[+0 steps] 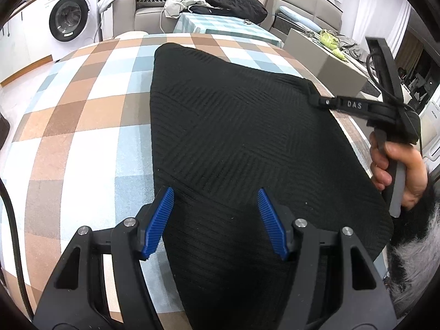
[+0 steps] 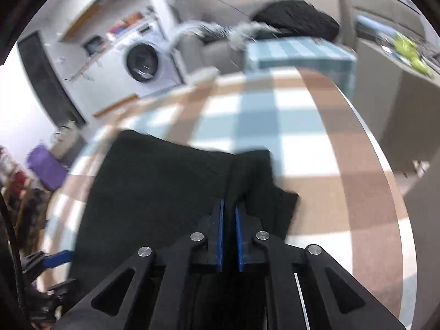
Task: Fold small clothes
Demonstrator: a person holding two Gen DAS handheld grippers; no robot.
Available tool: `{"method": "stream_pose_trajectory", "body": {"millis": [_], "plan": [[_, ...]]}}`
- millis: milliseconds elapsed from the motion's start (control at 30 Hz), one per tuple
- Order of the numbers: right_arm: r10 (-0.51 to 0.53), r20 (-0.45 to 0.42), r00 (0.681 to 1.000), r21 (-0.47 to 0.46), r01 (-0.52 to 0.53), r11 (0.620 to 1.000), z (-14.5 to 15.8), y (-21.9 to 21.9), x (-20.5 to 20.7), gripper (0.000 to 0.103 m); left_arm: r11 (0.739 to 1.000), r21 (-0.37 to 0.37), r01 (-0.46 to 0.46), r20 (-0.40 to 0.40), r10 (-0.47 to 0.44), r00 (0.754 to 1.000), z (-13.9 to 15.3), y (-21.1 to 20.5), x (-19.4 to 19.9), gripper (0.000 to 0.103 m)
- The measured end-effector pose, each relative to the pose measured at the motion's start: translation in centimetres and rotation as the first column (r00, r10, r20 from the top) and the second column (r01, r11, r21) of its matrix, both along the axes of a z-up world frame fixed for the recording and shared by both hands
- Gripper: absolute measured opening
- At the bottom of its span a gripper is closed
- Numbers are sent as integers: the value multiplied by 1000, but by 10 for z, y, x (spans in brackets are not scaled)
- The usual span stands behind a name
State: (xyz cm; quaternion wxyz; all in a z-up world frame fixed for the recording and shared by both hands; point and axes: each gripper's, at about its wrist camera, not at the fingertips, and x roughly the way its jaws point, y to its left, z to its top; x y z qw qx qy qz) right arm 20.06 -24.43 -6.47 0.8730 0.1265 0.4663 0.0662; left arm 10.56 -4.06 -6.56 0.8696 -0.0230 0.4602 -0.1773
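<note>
Here, flat on the checked tablecloth [image 1: 82, 104]: a black knit garment [image 1: 233, 137], long axis running away. Right claw [image 1: 316, 99] pinched shut on its far right corner; left claw [image 1: 216, 220] gaping, unclamped, over the near edge.

The black garment [image 1: 233, 137] is matt ribbed knit cloth. The table [image 1: 82, 137] wears a checked cloth, slightly fuzzy. The left claw [image 1: 216, 220] is matt black plastic with ridged blue pads [image 1: 159, 222] and shiny metal pins; the blurred right claw [image 2: 228, 206] looks the same.
</note>
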Motion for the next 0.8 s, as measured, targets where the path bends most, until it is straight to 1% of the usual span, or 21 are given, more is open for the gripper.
{"method": "stream_pose_trajectory", "body": {"millis": [33, 100, 133, 200, 267, 333, 400, 433, 500, 533, 567, 600, 667, 700, 767, 800], "plan": [[0, -10, 1000, 19, 0, 1000, -2, -2, -2, 13, 1000, 1, -2, -1, 2, 1000, 0, 1, -1, 61], [10, 10, 1000, 75, -11, 997, 3, -7, -18, 23, 1000, -3, -5, -3, 5, 1000, 0, 3, -4, 61], [38, 0, 999, 121, -38, 992, 3, -8, -28, 31, 1000, -3, -6, -3, 6, 1000, 0, 3, -4, 61], [98, -38, 994, 205, -88, 975, 3, -10, -54, 32, 1000, -5, -12, -5, 12, 1000, 1, 4, -6, 61], [127, -55, 990, 239, -110, 965, 2, -7, -81, 32, 1000, -10, -17, -8, 16, 1000, 1, 5, -7, 61], [120, -61, 991, 259, -101, 961, 2, -5, -111, 32, 1000, -7, -16, -6, 16, 1000, 1, 4, -9, 61], [86, -70, 994, 268, -65, 961, 4, -3, -139, 32, 1000, -2, -15, -4, 15, 1000, 1, 3, -13, 61], [79, -50, 996, 269, -63, 961, 7, 0, -155, 32, 1000, -4, -15, -4, 15, 1000, 1, 3, -14, 61], [81, -17, 997, 242, -74, 968, 12, 5, -174, 32, 1000, -9, -13, -7, 13, 1000, 0, 4, -19, 61], [83, -2, 997, 233, -80, 969, 13, 7, -181, 27, 1000, -12, -10, -6, 10, 1000, 0, 4, -21, 61], [82, 3, 997, 216, -81, 973, 12, 10, -185, 14, 1000, -15, -8, -8, 8, 1000, 0, 5, -24, 61], [83, -2, 997, 205, -81, 975, 10, 12, -187, 11, 1000, -17, -7, -10, 7, 1000, 0, 5, -25, 61], [81, 61, 995, 231, -93, 968, 20, 14, -194, 9, 1000, -12, -2, -9, 2, 1000, 2, 5, -30, 61], [83, 88, 993, 220, -101, 970, 27, 16, -197, 8, 1000, -11, 5, -6, -5, 1000, 3, 4, -34, 61], [77, 63, 995, 179, -87, 980, 26, 14, -196, 8, 1000, 0, 24, 9, -24, 1000, 5, 2, -41, 61], [61, 20, 998, 157, -63, 986, 18, 13, -194, 8, 999, 11, 30, 17, -30, 999, 5, 1, -45, 61]]}}
